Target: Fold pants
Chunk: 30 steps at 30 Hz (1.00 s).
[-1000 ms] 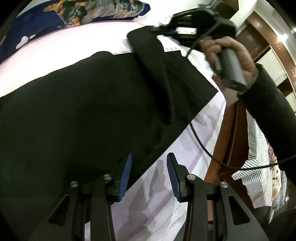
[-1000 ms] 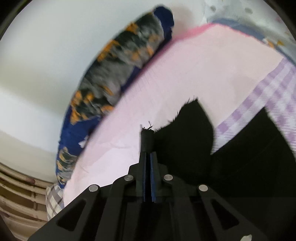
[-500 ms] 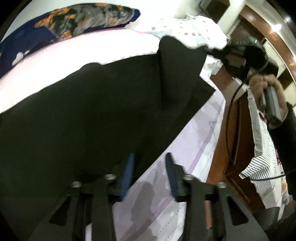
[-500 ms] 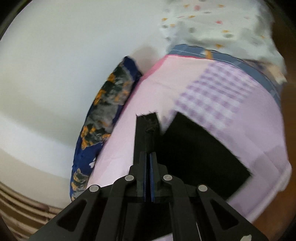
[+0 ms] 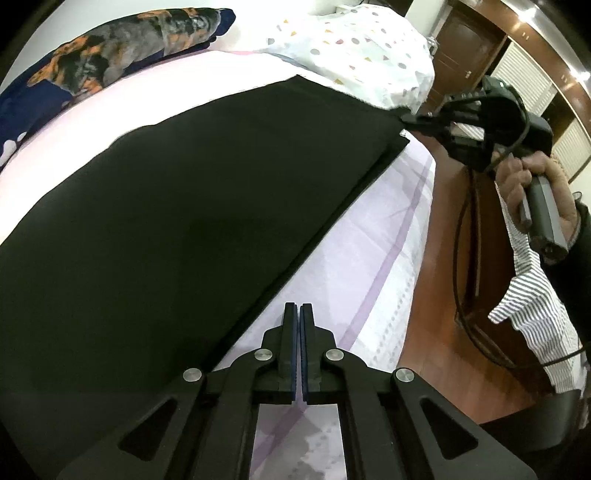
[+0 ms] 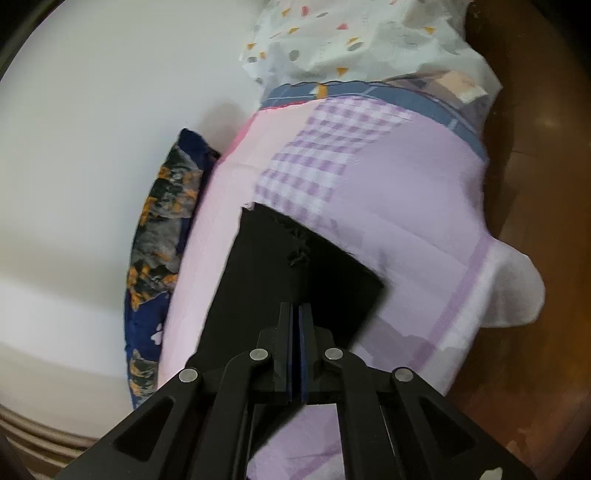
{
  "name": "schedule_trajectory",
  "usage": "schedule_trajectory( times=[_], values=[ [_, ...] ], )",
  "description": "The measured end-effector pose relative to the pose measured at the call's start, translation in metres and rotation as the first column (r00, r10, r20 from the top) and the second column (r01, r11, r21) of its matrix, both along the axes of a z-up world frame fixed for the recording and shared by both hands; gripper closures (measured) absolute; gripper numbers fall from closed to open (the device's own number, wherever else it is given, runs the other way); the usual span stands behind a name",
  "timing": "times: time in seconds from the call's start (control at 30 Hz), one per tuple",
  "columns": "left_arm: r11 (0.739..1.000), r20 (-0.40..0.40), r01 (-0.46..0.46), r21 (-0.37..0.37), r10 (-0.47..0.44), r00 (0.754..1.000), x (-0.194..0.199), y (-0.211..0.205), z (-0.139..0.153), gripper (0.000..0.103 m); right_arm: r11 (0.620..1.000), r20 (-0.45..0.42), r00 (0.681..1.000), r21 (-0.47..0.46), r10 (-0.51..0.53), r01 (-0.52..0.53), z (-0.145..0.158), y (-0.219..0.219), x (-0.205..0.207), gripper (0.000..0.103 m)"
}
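While our right gripper (image 6: 295, 310) stays clamped on the black fabric pants (image 5: 184, 206), one lengthwise fold looks done on the bed (image 5: 369, 266); left gripper (image 5: 295, 310) closed empty, cross folds remain.

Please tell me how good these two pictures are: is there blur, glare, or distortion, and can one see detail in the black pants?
Left wrist view: sharp, strong fisheye bending, a ceiling lamp glare at top right; the black pants show almost no fold detail. Right wrist view: softer, with smeared edges on the pants and bedsheet; dark vignette in the corners.
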<state>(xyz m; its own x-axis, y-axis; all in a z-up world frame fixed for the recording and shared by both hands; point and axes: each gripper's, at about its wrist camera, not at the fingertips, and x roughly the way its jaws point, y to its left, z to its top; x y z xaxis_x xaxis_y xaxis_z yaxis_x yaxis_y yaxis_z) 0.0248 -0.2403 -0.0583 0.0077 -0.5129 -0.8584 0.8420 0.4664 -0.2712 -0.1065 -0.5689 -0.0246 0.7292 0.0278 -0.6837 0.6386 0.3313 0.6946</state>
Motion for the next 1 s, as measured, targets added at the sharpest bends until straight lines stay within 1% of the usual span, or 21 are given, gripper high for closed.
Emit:
schedule_trajectory(
  times=[0.13, 0.17, 0.27, 0.33, 0.4, 0.43, 0.47, 0.57, 0.63, 0.67, 0.73, 0.77, 0.8, 0.83, 0.87, 0.9, 0.93, 0.97, 1.0],
  values=[
    [0.996, -0.043, -0.027, -0.087, 0.024, 0.999, 0.009, 0.011, 0.012, 0.102, 1.0, -0.04, 0.999, -0.014, -0.004, 0.003, -0.011, 0.001, -0.004, 0.1],
    [0.995, -0.054, -0.039, -0.092, 0.034, 0.998, 0.012, 0.012, 0.013, 0.102, 1.0, -0.046, 0.999, -0.009, -0.007, 0.006, -0.014, 0.0, -0.004, 0.1],
    [0.994, -0.074, -0.08, -0.077, 0.074, 0.995, 0.025, 0.017, 0.009, 0.102, 0.999, -0.073, 0.997, -0.041, -0.006, 0.003, -0.017, -0.002, -0.002, 0.1],
    [0.992, -0.112, -0.102, -0.076, 0.093, 0.989, 0.03, 0.021, 0.004, 0.102, 0.999, -0.077, 0.997, -0.054, -0.005, 0.001, -0.017, -0.003, -0.002, 0.1],
    [0.992, -0.145, -0.107, -0.064, 0.097, 0.985, 0.031, 0.022, -0.002, 0.102, 0.998, -0.088, 0.996, -0.055, -0.002, -0.003, -0.02, -0.003, -0.002, 0.1],
    [0.994, -0.154, -0.102, -0.049, 0.093, 0.984, 0.03, 0.021, -0.006, 0.102, 0.999, -0.089, 0.996, -0.05, -0.006, 0.002, -0.021, -0.004, -0.002, 0.1],
    [0.994, -0.154, -0.098, -0.054, 0.089, 0.984, 0.028, 0.021, -0.007, 0.101, 0.999, -0.086, 0.996, -0.045, -0.009, 0.005, -0.022, -0.003, -0.003, 0.1],
    [0.993, -0.163, -0.103, -0.055, 0.093, 0.982, 0.028, 0.02, -0.006, 0.101, 0.999, -0.1, 0.995, -0.048, 0.003, -0.007, -0.02, -0.002, -0.001, 0.098],
    [0.991, -0.184, -0.119, -0.058, 0.106, 0.977, 0.029, 0.021, -0.005, 0.1, 0.998, -0.127, 0.992, -0.061, 0.012, -0.02, -0.014, -0.001, 0.0, 0.088],
    [0.99, -0.188, -0.125, -0.066, 0.111, 0.976, 0.03, 0.023, -0.003, 0.1, 0.997, -0.138, 0.99, -0.072, 0.007, -0.017, -0.011, 0.0, 0.0, 0.085],
    [0.985, -0.168, -0.141, -0.099, 0.124, 0.978, 0.033, 0.029, 0.009, 0.098, 0.994, -0.155, 0.988, -0.107, -0.01, -0.006, 0.0, 0.003, -0.003, 0.075],
    [0.982, -0.158, -0.153, -0.114, 0.134, 0.978, 0.036, 0.033, 0.016, 0.093, 0.992, -0.166, 0.986, -0.126, -0.023, 0.001, 0.006, 0.005, -0.004, 0.073],
    [0.977, -0.146, -0.17, -0.13, 0.151, 0.978, 0.04, 0.039, 0.023, 0.089, 0.986, -0.176, 0.984, -0.165, -0.042, 0.013, 0.016, 0.008, -0.004, 0.07],
    [0.969, -0.126, -0.197, -0.148, 0.179, 0.976, 0.045, 0.048, 0.032, 0.079, 0.982, -0.174, 0.984, -0.189, -0.045, 0.012, 0.022, 0.009, -0.003, 0.07],
    [0.96, -0.101, -0.228, -0.165, 0.213, 0.972, 0.051, 0.058, 0.041, 0.073, 0.974, -0.17, 0.985, -0.225, -0.037, -0.002, 0.031, 0.013, 0.0, 0.07],
    [0.949, -0.076, -0.258, -0.179, 0.248, 0.966, 0.057, 0.07, 0.048, 0.071, 0.962, -0.167, 0.986, -0.271, 0.001, -0.047, 0.043, 0.021, 0.01, 0.07],
    [0.939, -0.05, -0.289, -0.188, 0.284, 0.957, 0.065, 0.083, 0.056, 0.071, 0.953, -0.166, 0.986, -0.292, 0.032, -0.081, 0.049, 0.027, 0.018, 0.07],
    [0.929, -0.03, -0.318, -0.189, 0.318, 0.947, 0.072, 0.096, 0.061, 0.07, 0.939, -0.164, 0.983, -0.316, 0.086, -0.135, 0.057, 0.035, 0.031, 0.07],
    [0.916, -0.01, -0.357, -0.185, 0.361, 0.932, 0.079, 0.109, 0.065, 0.07, 0.916, -0.161, 0.972, -0.336, 0.171, -0.217, 0.065, 0.05, 0.051, 0.07]
  ],
)
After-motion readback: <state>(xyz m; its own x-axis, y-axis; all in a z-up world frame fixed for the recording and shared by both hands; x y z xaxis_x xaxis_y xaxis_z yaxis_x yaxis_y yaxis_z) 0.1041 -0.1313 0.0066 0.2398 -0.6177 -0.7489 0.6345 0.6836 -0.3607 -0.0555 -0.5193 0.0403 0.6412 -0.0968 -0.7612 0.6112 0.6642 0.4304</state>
